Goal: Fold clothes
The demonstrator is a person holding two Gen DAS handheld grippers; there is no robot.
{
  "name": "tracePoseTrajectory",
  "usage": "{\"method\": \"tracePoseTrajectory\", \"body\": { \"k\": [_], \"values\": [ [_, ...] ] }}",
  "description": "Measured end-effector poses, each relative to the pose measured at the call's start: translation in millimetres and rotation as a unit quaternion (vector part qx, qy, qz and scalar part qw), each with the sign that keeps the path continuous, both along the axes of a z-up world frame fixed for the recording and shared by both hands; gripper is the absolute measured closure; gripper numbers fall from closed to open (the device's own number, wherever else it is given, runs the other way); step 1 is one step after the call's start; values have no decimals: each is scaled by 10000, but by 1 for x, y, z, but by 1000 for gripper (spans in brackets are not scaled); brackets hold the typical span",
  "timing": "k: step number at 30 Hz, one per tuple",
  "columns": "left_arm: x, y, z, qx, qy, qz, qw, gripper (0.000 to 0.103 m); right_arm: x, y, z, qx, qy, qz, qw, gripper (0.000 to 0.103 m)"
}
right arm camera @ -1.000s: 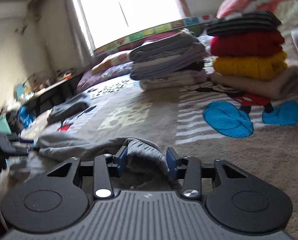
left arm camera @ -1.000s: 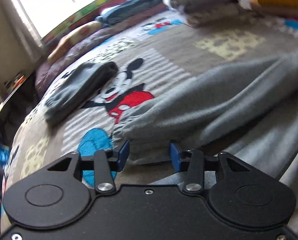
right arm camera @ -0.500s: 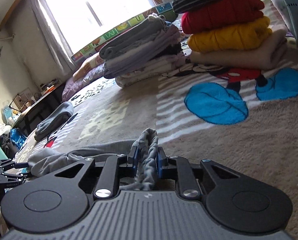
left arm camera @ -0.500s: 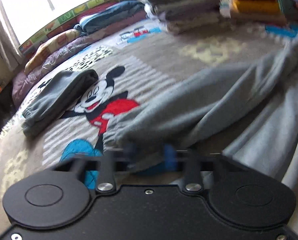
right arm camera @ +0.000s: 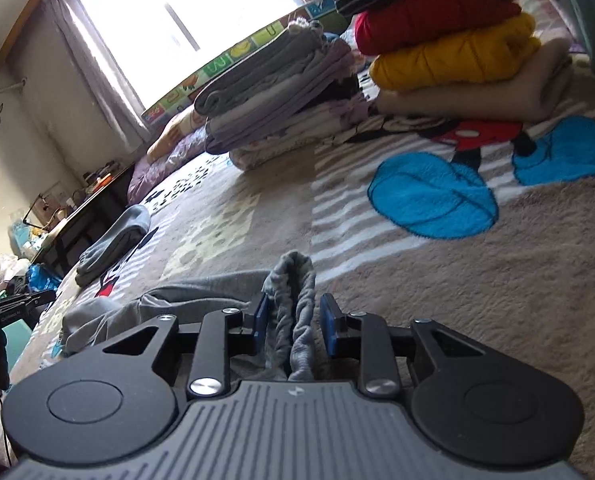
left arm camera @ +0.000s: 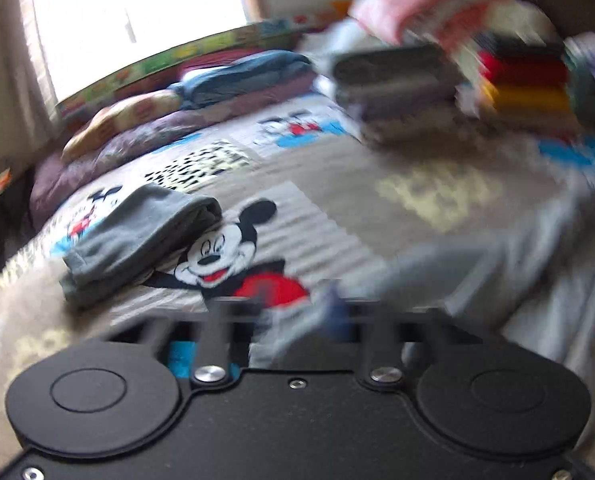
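Note:
Grey sweatpants (left arm camera: pixel 497 264) lie spread on the Mickey Mouse blanket (left arm camera: pixel 337 184). In the blurred left wrist view my left gripper (left arm camera: pixel 297 316) looks closed on a leg cuff of the sweatpants. In the right wrist view my right gripper (right arm camera: pixel 293 320) has its blue pads slightly apart, with the bunched elastic waistband of the sweatpants (right arm camera: pixel 293 300) standing between them; the pads barely touch it. The left gripper (right arm camera: pixel 13 308) shows at the far left of that view.
A folded grey garment (left arm camera: pixel 137 240) lies on the blanket to the left. Stacks of folded clothes (right arm camera: pixel 281 92) and red, yellow and beige items (right arm camera: pixel 449 44) stand at the far side. Pillows (left arm camera: pixel 137 128) line the window side. A cluttered desk (right arm camera: pixel 73 208) stands beside the bed.
My left gripper closed on the leg cuff and lifted, swinging its view up. My right gripper closed on the waistband, then opened slightly around it.

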State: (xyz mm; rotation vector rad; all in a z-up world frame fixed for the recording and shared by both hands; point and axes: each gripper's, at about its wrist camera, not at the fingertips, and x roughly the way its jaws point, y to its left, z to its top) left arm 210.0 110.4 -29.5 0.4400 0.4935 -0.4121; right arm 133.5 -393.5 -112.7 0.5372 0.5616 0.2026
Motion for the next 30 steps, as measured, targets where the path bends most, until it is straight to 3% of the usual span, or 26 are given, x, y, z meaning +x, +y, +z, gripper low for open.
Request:
{"method": "tracePoseTrajectory", "body": {
  "k": [5,11,12,13,16,19,23,27,30],
  "values": [
    [-18,1,-23,790,194,-368,9960,34,7,3,-3,46,72,187,9998,75],
    [-7,-7,-57,1391,483,-472,9880,44,7,3,-1,12,5,160,9999,73],
    [-4,-6,-59,1339,446,-448,9890,54,8,2,-1,35,-13,175,9998,73],
    [0,-6,-59,1274,398,-327,9905,69,8,2,-1,60,-30,193,9998,74],
    [6,-4,-52,1029,226,-81,9944,95,11,2,1,108,-101,244,9996,87],
    [5,3,-23,246,-150,36,9996,98,11,0,7,169,-288,185,9993,88],
    [15,4,3,-677,-353,87,9970,99,17,-5,19,261,-592,90,9979,89],
    [45,-3,11,-1153,-161,92,9932,99,33,-13,28,285,-790,19,9965,89],
    [72,4,11,-1673,189,290,9853,99,46,-22,29,372,-812,-18,9960,89]
  ]
}}
